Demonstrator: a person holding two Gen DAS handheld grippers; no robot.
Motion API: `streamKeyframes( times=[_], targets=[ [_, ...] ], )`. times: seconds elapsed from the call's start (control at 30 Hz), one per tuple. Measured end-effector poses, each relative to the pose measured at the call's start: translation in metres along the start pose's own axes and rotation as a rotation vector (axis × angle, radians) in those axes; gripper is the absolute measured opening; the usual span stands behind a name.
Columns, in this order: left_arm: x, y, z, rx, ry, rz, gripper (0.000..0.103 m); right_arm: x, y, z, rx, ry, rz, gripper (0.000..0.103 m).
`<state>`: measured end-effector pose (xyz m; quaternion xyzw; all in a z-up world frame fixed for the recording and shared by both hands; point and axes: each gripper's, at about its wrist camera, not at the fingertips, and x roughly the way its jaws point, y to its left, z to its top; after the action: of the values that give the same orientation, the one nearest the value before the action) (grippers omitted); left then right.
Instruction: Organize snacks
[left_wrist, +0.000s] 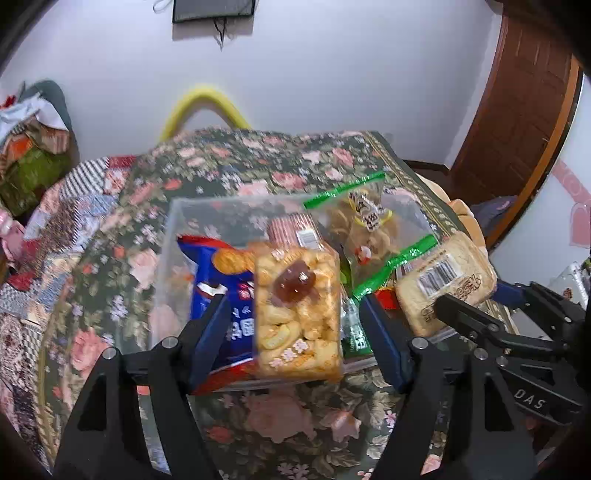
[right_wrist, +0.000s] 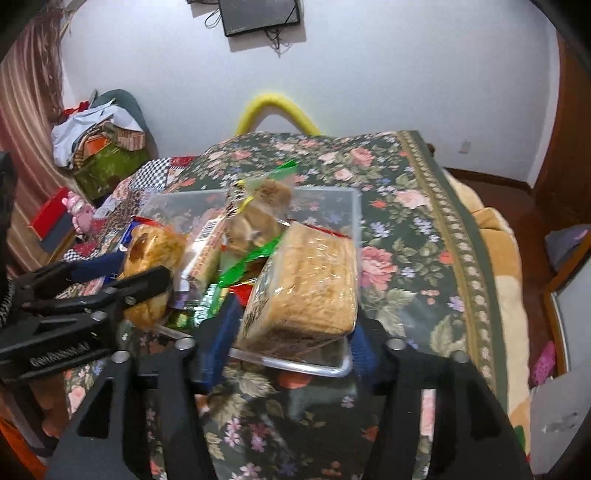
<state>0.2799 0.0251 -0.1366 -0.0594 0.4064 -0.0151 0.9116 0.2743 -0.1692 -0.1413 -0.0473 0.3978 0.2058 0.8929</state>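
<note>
Nearest in the left wrist view, the left gripper (left_wrist: 295, 325) stands with its 2 blue fingers (left_wrist: 214, 328) spread. The peanut snack pack (left_wrist: 298, 314) lies between them, and a gap shows on both sides, so the pads do not press on it. The pack rests on top of the other snacks at the near edge of the clear plastic box (left_wrist: 173, 236).

Nearest in the right wrist view, the right gripper (right_wrist: 291, 332) is also parted. Its left finger (right_wrist: 218, 343) stands just beside the wrapped grain cake (right_wrist: 310, 284); the right finger is mostly hidden behind the cake. Contact cannot be confirmed, but no firm clamp is evident. The cake leans on the box's near corner.

Further in, the box holds a blue cracker bag (left_wrist: 225, 273), a green-striped clear bag of twisted snacks (left_wrist: 369, 229) and smaller packets beneath. The box sits on a table with a flowered cloth (left_wrist: 258, 166).

Handling judgement: all items appear light.
1. The peanut pack looks stiff-sided but brittle inside; take it across its 2 long edges with modest pressure.
2. The grain cake looks crumbly under slick film; grip it across its thick sides, not its faces.
3. The bags are soft and slippery; take them at a sealed end.

Risk: the heap is loose, and the cake could slide off the rim.
</note>
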Motion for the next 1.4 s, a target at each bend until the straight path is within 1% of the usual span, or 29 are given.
streamKeyframes(
  times=[0.1, 0.23, 0.4, 0.57, 0.63, 0.7, 0.73, 0.87, 0.93, 1.0, 1.07, 1.13, 1.2, 1.23, 1.3, 1.37, 1.4],
  targets=[
    [-0.010, 0.003, 0.001, -0.014, -0.008, -0.015, 0.072, -0.007, -0.004, 0.000, -0.001, -0.006, -0.002, 0.060],
    [-0.030, 0.007, 0.003, -0.029, -0.042, -0.025, 0.072, -0.024, -0.006, 0.002, -0.007, -0.033, -0.005, 0.060],
    [-0.068, 0.006, 0.002, -0.032, -0.105, -0.037, 0.072, -0.059, 0.001, 0.007, -0.017, -0.099, 0.002, 0.060],
    [-0.122, 0.005, -0.003, -0.039, -0.203, -0.058, 0.072, -0.107, 0.015, 0.008, -0.029, -0.190, 0.025, 0.061],
    [-0.148, 0.006, -0.007, -0.046, -0.255, -0.060, 0.072, -0.126, 0.019, 0.007, -0.026, -0.226, 0.039, 0.065],
    [-0.171, 0.006, -0.011, -0.046, -0.303, -0.060, 0.072, -0.149, 0.025, 0.005, -0.022, -0.279, 0.049, 0.072],
    [-0.187, 0.006, -0.015, -0.042, -0.337, -0.061, 0.072, -0.162, 0.028, 0.002, -0.022, -0.308, 0.055, 0.072],
    [-0.234, 0.002, -0.030, -0.018, -0.437, -0.058, 0.072, -0.196, 0.037, -0.006, -0.023, -0.372, 0.087, 0.074],
    [-0.254, 0.000, -0.040, -0.006, -0.474, -0.064, 0.074, -0.210, 0.040, -0.013, -0.023, -0.398, 0.095, 0.077],
    [-0.267, -0.002, -0.047, 0.007, -0.503, -0.062, 0.079, -0.221, 0.044, -0.019, -0.027, -0.424, 0.099, 0.082],
    [-0.276, -0.006, -0.055, 0.023, -0.528, -0.047, 0.081, -0.229, 0.048, -0.026, -0.036, -0.438, 0.099, 0.083],
    [-0.283, -0.008, -0.063, 0.036, -0.539, -0.045, 0.085, -0.233, 0.053, -0.031, -0.048, -0.446, 0.093, 0.084],
    [-0.287, -0.009, -0.068, 0.035, -0.544, -0.055, 0.091, -0.235, 0.056, -0.035, -0.051, -0.453, 0.089, 0.088],
    [-0.288, -0.008, -0.070, 0.033, -0.547, -0.057, 0.093, -0.236, 0.057, -0.036, -0.050, -0.455, 0.088, 0.090],
    [-0.292, -0.009, -0.074, 0.031, -0.557, -0.057, 0.099, -0.236, 0.057, -0.040, -0.050, -0.460, 0.087, 0.096],
    [-0.293, -0.010, -0.077, 0.032, -0.563, -0.048, 0.102, -0.237, 0.059, -0.044, -0.051, -0.470, 0.076, 0.101],
    [-0.292, -0.010, -0.078, 0.034, -0.563, -0.046, 0.102, -0.238, 0.060, -0.045, -0.051, -0.475, 0.071, 0.103]
  ],
)
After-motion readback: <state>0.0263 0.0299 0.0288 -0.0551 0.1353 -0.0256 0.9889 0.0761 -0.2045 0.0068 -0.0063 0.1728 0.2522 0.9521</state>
